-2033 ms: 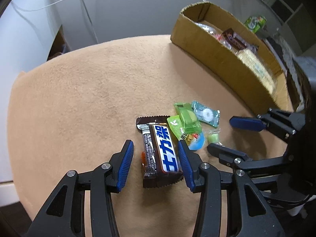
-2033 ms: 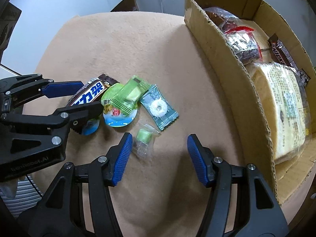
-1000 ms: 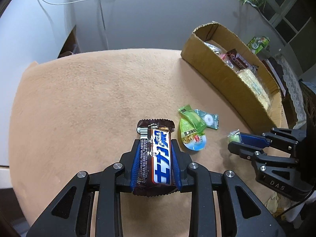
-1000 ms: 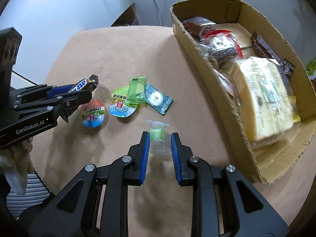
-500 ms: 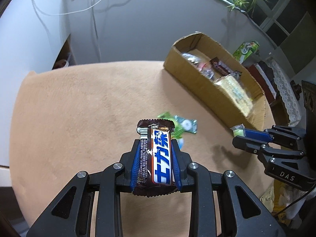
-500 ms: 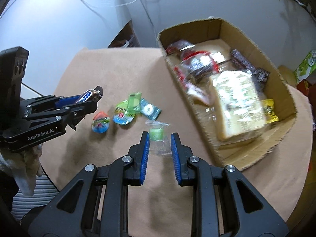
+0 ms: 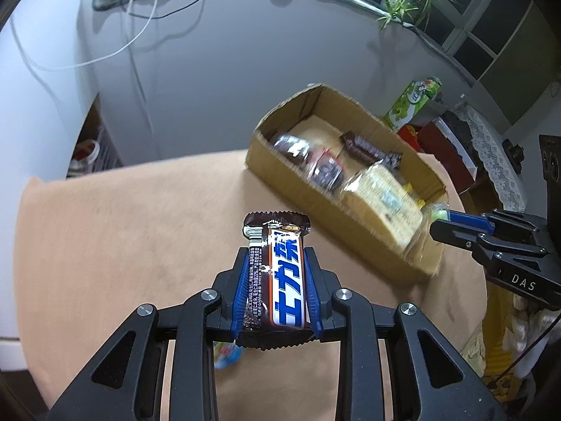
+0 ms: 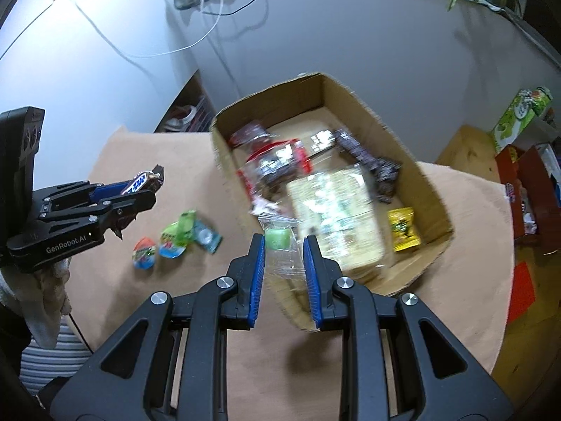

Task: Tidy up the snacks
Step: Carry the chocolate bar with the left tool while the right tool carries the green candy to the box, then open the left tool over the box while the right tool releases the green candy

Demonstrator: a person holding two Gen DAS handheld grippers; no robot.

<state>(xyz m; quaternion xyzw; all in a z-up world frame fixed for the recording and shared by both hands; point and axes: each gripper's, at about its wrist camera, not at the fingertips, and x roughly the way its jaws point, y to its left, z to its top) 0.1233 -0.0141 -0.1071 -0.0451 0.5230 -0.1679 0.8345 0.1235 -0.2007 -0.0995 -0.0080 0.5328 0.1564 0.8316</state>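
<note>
My left gripper (image 7: 277, 259) is shut on a brown chocolate bar (image 7: 278, 277) with a blue and white label, held above the tan table (image 7: 122, 231). My right gripper (image 8: 282, 245) is shut on a small green candy (image 8: 277, 238) in a clear wrapper, held over the near edge of the cardboard box (image 8: 354, 105). The box (image 7: 291, 175) holds several snacks, among them a pale cracker pack (image 8: 336, 214) and a yellow packet (image 8: 403, 228). Each gripper shows in the other's view: the left (image 8: 143, 182), the right (image 7: 441, 219).
Several small sweets lie on the table left of the box: a green packet (image 8: 182, 226), a teal wrapped candy (image 8: 207, 236) and a round jelly cup (image 8: 143, 252). A green carton (image 8: 519, 112) and red boxes (image 8: 533, 182) stand beyond the table's right edge.
Both grippers have risen and moved towards the box with their snacks. The green candy now hangs over the box's near edge; the chocolate bar is higher above the table.
</note>
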